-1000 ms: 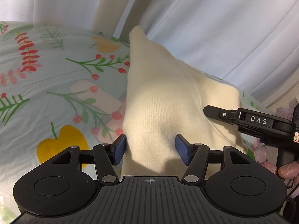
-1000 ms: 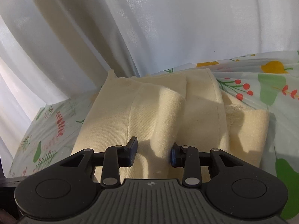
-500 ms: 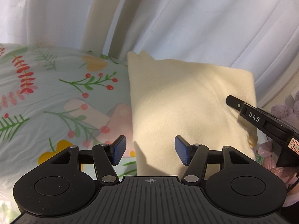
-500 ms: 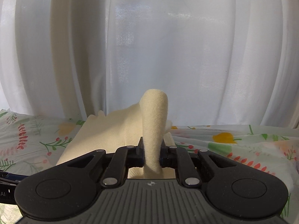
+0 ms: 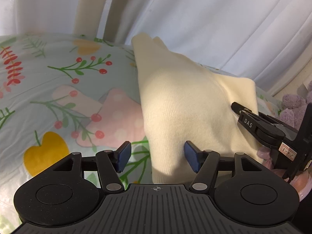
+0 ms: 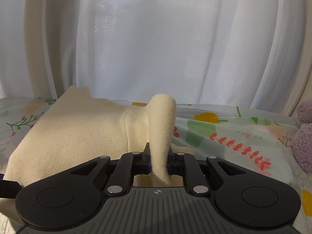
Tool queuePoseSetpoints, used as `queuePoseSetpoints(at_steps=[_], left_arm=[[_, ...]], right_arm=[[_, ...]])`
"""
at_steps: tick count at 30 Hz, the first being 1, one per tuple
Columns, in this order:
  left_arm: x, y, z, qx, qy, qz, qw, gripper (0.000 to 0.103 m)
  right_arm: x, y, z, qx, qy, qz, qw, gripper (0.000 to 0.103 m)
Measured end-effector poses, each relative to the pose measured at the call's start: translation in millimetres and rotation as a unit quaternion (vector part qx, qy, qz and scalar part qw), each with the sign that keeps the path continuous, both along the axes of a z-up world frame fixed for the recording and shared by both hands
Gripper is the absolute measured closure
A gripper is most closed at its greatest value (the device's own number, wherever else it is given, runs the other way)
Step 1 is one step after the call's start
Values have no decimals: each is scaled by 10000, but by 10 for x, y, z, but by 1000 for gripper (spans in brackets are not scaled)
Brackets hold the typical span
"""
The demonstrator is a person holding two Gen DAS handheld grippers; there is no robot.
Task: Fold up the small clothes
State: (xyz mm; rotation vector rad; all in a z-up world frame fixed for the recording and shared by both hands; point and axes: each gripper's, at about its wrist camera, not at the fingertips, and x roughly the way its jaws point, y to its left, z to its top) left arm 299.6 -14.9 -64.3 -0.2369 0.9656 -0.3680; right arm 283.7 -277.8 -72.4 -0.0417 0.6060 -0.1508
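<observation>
A cream knit garment (image 5: 185, 107) lies on the floral bedsheet (image 5: 58, 78), pulled up into a tent. My left gripper (image 5: 158, 157) is open and its jaws are opening; the garment's near left edge sits between the blue pads (image 5: 192, 159) without being pressed. My right gripper (image 6: 159, 159) is shut on a raised fold of the garment (image 6: 161, 128), which stands up between its fingers. In the left wrist view the right gripper (image 5: 237, 106) comes in from the right and bites the cloth's right side.
White curtains (image 6: 156, 39) hang just behind the bed. A purple plush toy (image 6: 304, 146) sits at the right edge, also visible as the plush toy (image 5: 292, 105) behind the right gripper. The printed sheet (image 6: 224, 136) stretches to the right of the garment.
My right gripper closed on a fold of the garment and tipped upward. The cloth, flat half a second ago, is now drawn up into a peak.
</observation>
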Motion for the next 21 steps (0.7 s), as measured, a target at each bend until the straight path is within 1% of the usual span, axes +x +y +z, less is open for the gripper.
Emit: queuePoseSetpoints(at_steps=[3, 4, 5, 6, 8, 10, 11, 13, 14, 16, 17, 18, 19, 20, 21], left_arm=[[-36, 50, -1, 4, 48, -15, 10000, 36], [-66, 81, 15, 27, 31, -4, 10000, 37], [-93, 112, 28, 44, 16, 30, 10000, 37], [-111, 148, 47, 41, 5, 92, 9999, 37], [-118, 215, 63, -1, -8, 254, 9997, 37], [-117, 257, 73, -25, -21, 422, 9991, 37], [-112, 261, 76, -26, -10, 481, 9988, 37], [-92, 266, 68, 4, 78, 582, 9983, 37], [-78, 267, 71, 37, 127, 611, 9980, 37], [-89, 245, 87, 135, 142, 596, 9980, 37], [-78, 210, 98, 222, 126, 570, 9980, 37], [-77, 192, 105, 289, 113, 533, 9981, 37], [-71, 173, 106, 331, 97, 491, 9982, 37], [-67, 155, 104, 356, 85, 461, 9983, 37], [-69, 142, 107, 372, 74, 443, 9983, 37]], right_arm=[[32, -64, -53, 7, 103, -144, 9998, 89], [19, -104, -31, 38, 108, -242, 9996, 82], [-10, -154, 16, 100, 61, -388, 9992, 79], [-48, -203, 72, 146, 4, -528, 9985, 79], [-143, -248, 198, 250, -189, -610, 9976, 79], [-239, -190, 318, 448, -419, -330, 9976, 79], [-254, -129, 353, 611, -424, -26, 9972, 79], [-242, 41, 350, 956, -299, 718, 9924, 81], [-229, 146, 319, 1023, -195, 1051, 9890, 82], [-223, 354, 229, 901, -89, 1568, 9835, 90], [-219, 440, 167, 783, -33, 1783, 9808, 93], [-206, 496, 104, 649, 41, 1866, 9803, 93], [-195, 557, 14, 360, 51, 1834, 9824, 95], [-206, 558, -39, 152, -84, 1746, 9845, 96], [-192, 511, -61, 113, -128, 1608, 9868, 96]])
